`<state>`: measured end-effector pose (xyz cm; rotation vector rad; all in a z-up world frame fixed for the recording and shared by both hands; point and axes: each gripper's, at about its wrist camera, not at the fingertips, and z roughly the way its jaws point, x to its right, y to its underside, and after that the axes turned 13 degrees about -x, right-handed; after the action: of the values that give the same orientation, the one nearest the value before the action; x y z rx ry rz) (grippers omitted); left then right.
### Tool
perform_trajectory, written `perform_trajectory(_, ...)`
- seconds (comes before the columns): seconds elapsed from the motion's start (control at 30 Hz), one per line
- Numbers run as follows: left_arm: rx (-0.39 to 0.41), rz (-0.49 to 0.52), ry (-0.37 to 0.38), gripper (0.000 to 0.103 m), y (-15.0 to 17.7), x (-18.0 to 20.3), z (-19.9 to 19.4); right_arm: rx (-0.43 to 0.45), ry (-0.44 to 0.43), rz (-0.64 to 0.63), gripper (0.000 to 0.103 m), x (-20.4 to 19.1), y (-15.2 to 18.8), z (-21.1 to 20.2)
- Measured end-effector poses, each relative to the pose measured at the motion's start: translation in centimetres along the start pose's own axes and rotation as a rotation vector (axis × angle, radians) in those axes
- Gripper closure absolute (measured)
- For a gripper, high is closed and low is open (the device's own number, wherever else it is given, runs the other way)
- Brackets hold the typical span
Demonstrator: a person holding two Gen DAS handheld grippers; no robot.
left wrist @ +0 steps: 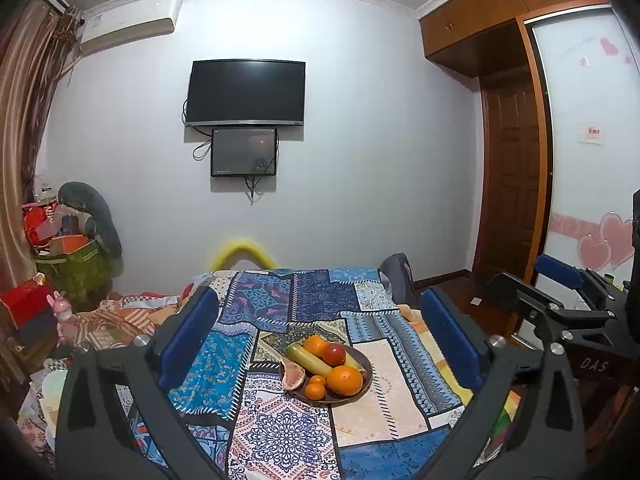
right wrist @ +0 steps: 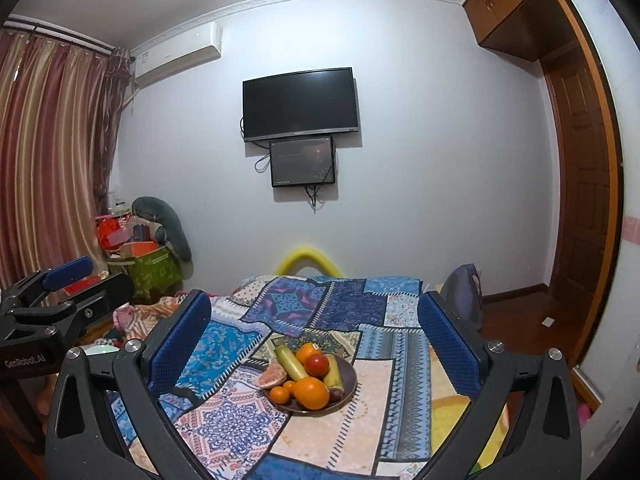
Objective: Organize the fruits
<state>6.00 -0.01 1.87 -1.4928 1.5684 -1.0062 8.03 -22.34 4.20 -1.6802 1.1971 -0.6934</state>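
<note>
- Left gripper (left wrist: 320,336): jaws wide apart, nothing between them, held above the near part of the bed and aimed at the plate.
- Right gripper (right wrist: 314,332): jaws likewise wide apart and empty, beside the left one, also aimed at the plate.
- Plate (left wrist: 366,362): dark, round, resting on the patchwork quilt (left wrist: 280,436) near the middle of the bed.
- Fruit, all on the plate: a large orange (left wrist: 345,380) at the near edge; two small mandarins (left wrist: 315,391) just left of it; a red apple (left wrist: 334,354) behind it; a second orange (left wrist: 316,345) at the far side; a long yellow-green fruit (left wrist: 309,358) lying diagonally; a peeled pink grapefruit piece (left wrist: 291,376) on the left rim.
- In the right wrist view a dark fruit (right wrist: 335,394) lies at the plate's near right; kind cannot be told.
- Television (left wrist: 246,94) on the far wall, smaller screen (left wrist: 244,152) below it.
</note>
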Motion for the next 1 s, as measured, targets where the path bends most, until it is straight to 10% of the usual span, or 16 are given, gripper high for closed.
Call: perform_trajectory(1.0,-0.004,-0.001,0.025,0.0,-0.02,-0.1,-0.18,0.013,0.01,-0.003,0.0,0.35,-0.38,-0.95)
